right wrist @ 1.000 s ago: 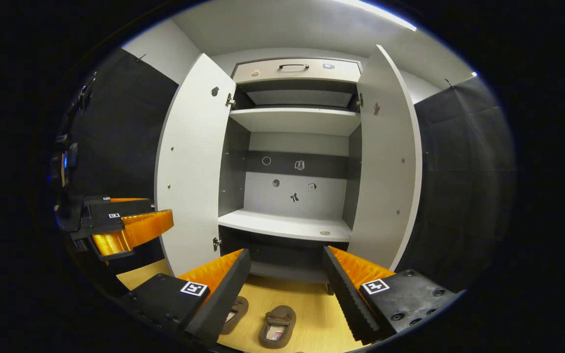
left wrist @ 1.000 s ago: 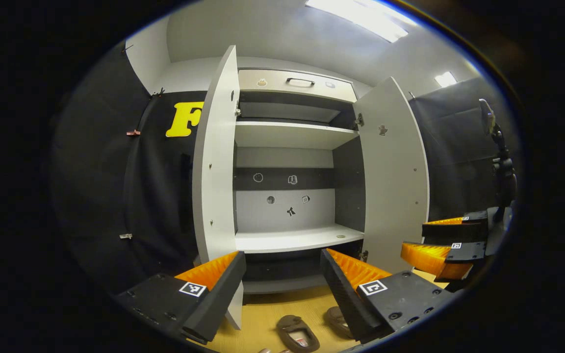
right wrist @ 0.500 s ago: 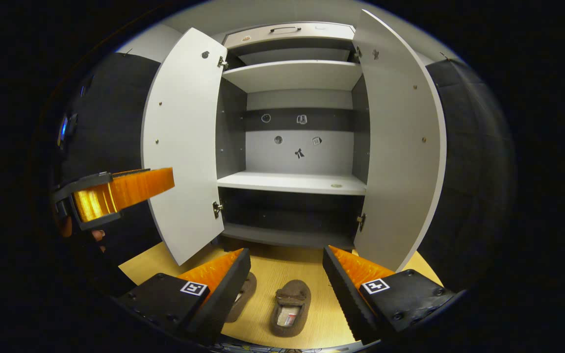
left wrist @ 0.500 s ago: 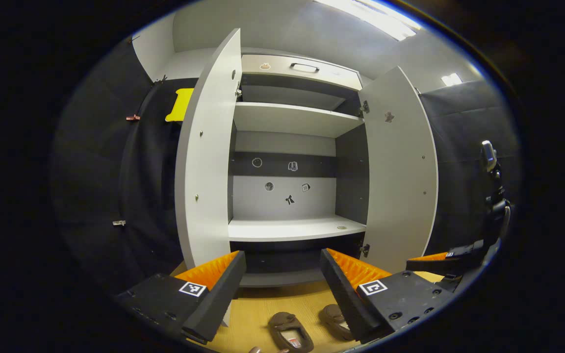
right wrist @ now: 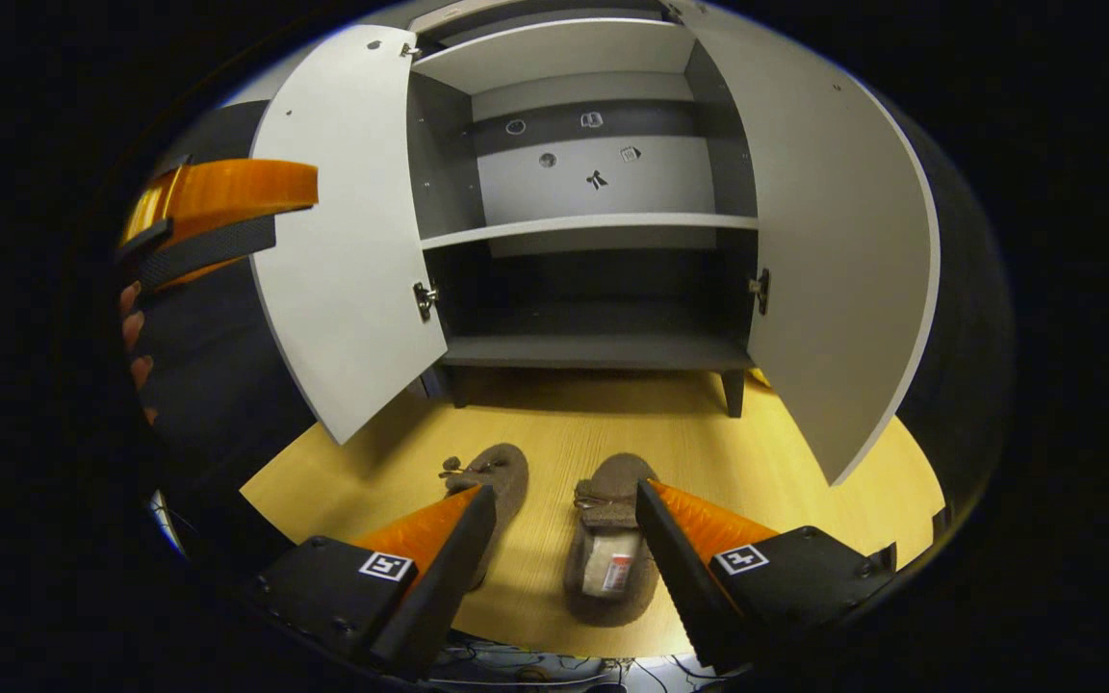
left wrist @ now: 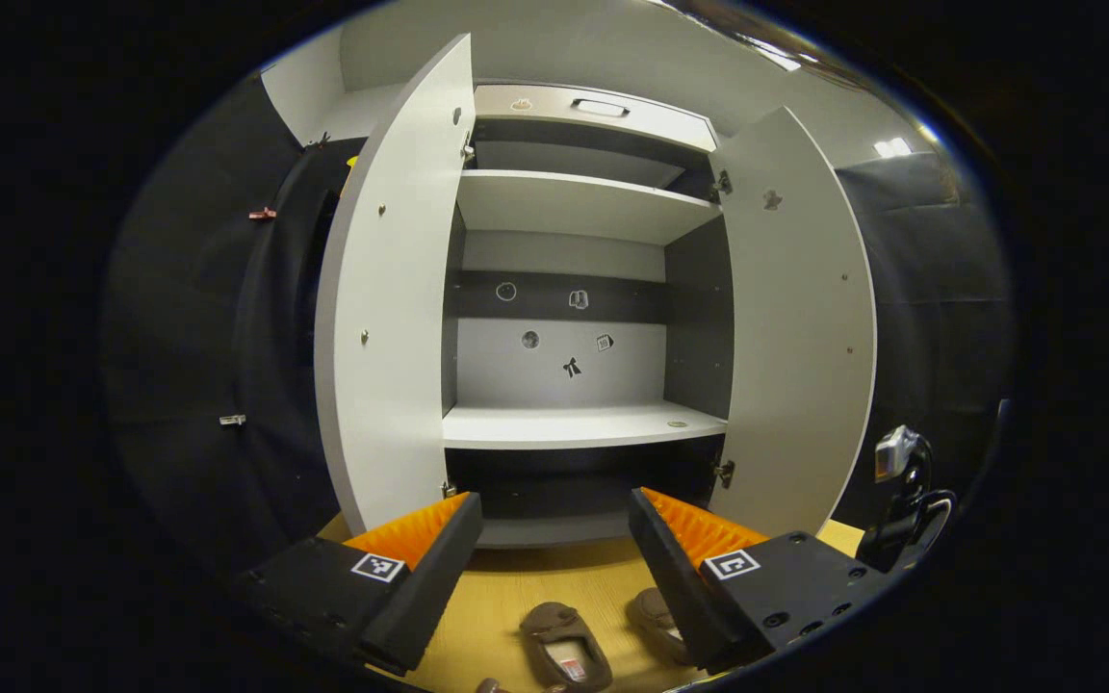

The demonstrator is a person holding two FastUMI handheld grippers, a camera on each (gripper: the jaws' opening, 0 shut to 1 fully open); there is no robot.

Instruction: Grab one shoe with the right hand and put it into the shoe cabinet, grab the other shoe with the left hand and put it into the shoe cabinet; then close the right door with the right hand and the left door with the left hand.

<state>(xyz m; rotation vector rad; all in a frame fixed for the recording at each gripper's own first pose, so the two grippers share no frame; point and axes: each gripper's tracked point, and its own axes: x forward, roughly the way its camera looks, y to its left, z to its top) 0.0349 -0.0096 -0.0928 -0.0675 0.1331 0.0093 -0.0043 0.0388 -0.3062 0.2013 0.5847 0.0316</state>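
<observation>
— Down on the wooden floor (right wrist: 554,428), just before the shoe cabinet (right wrist: 603,351), two brown shoes lie side by side, toes toward the cabinet. Do you see them?

— I do. From the right gripper view the right shoe (right wrist: 610,539) lies between the fingers of the right gripper (right wrist: 564,544), and the left shoe (right wrist: 497,481) is just beside the inner finger. Is that gripper gripping anything?

— No. Its jaws stand wide apart, above the shoes and empty; I can't tell that they touch either one.

— And the left gripper (left wrist: 554,549)?

— Likewise spread wide and empty, held higher and facing the cabinet's middle shelf (left wrist: 574,428). Below it the same two shoes show at the bottom edge, one (left wrist: 562,650) between the fingers and the other (left wrist: 656,616) partly behind a finger.

— The doors?

— Both swung open: the left door (right wrist: 343,279) and the right door (right wrist: 834,279). The shelves I can see are bare apart from small stickers on the back panel (right wrist: 593,168).

— What's that at the far left in the right gripper view?

— The left gripper again (right wrist: 213,217), with the fingers of a hand (right wrist: 136,346) beneath it.
</observation>
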